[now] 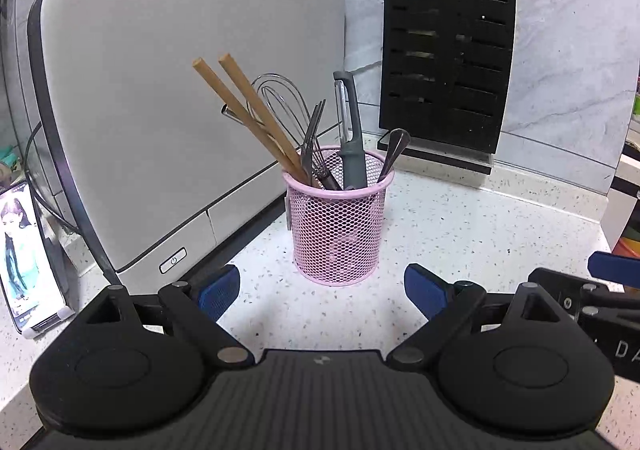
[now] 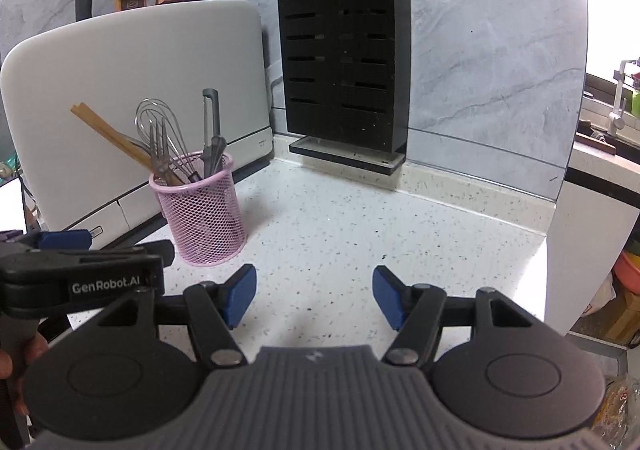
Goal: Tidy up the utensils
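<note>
Utensils (image 1: 320,138) are stood upright in a pink mesh cup (image 1: 340,230) on the desk (image 1: 460,234), at twelve o'clock of the left hand-held gripper (image 1: 322,292). Both it and the right hand-held gripper (image 2: 314,296) are held apart and empty, seemingly ready for reaching.

Left gripper (image 1: 322,290): matte black body, ribbed grey centre plate with a small silver mark, two round black housings with disc recesses, black link arms on silver pivot pins, triangular cut-outs, blue textured pads (image 1: 218,292). Right gripper (image 2: 314,296): same build, blue pads (image 2: 240,296). White "GenRobot.AI" lettering on the left gripper's side, seen left of the right gripper's plate. A hand (image 2: 16,366) shows there, blurred.
</note>
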Motion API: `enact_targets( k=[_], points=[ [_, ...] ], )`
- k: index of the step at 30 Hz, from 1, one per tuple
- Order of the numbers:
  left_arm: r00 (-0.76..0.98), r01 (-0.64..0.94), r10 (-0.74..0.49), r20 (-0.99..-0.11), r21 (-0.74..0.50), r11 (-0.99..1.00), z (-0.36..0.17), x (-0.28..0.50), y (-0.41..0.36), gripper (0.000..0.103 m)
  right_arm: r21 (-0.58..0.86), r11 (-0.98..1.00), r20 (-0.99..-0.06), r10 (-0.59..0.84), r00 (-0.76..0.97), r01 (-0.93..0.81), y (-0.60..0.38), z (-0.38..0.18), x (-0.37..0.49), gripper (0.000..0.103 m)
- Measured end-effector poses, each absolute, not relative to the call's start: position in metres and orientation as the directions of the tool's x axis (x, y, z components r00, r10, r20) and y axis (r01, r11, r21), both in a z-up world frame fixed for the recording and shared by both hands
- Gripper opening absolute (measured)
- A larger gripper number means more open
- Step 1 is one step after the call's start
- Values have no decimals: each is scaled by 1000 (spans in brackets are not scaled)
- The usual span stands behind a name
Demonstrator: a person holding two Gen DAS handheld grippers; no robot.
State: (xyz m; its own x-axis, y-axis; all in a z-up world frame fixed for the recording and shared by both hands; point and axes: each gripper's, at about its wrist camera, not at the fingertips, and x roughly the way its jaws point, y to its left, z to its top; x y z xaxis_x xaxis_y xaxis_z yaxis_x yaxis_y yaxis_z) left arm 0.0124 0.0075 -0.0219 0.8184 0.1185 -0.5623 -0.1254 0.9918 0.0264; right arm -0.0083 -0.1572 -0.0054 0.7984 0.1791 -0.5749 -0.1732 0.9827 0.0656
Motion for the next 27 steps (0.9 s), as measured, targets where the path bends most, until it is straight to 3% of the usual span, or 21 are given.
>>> enact_targets(
  k=[27],
  points=[
    [829,-110,106,-550,25,994,-20,14,3,103,62,986,-563,163,810,-155,-158,-4,-7,65]
  ],
)
